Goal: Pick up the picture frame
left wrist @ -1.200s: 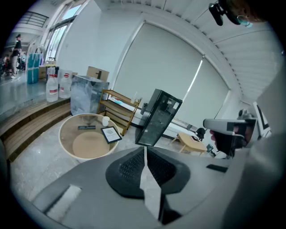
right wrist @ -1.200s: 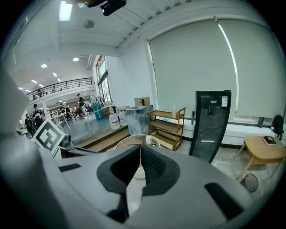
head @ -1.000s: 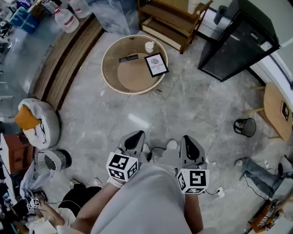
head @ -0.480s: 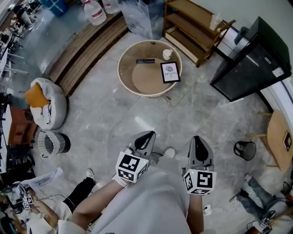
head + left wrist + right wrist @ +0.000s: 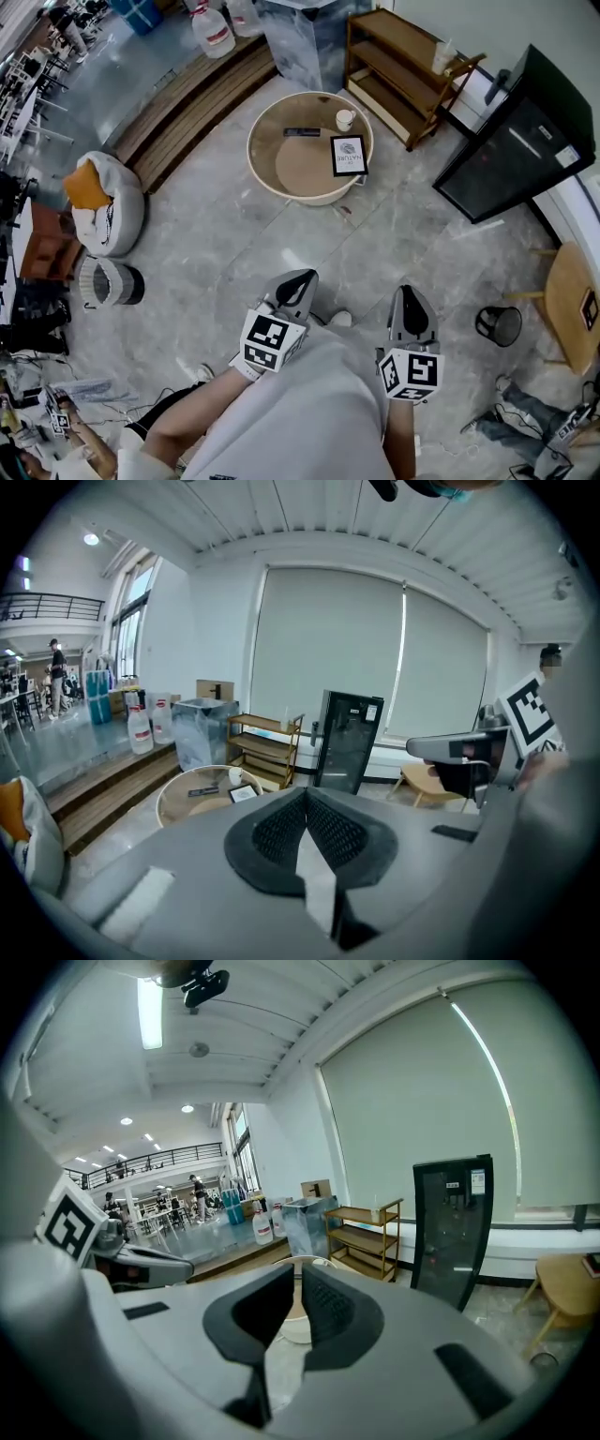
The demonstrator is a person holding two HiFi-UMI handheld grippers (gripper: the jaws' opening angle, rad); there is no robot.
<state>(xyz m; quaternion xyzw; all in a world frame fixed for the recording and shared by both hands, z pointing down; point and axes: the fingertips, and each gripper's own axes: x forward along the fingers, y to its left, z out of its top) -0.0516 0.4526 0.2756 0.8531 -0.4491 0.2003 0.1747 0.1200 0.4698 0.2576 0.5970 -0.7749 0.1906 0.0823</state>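
Picture frame (image 5: pixel 348 156) still lies far from closed left tool (image 5: pixel 304 277) and barely parted right tool (image 5: pixel 410 292)

Open floor (image 5: pixel 281 239) up to the table (image 5: pixel 267 141)
A wooden shelf (image 5: pixel 398 61) and black cabinet (image 5: pixel 520 131) crowd the table's far right; on top, a cup (image 5: pixel 345 119) and a remote (image 5: pixel 302 132) sit near the picture frame (image 5: pixel 348 155), apart from it.
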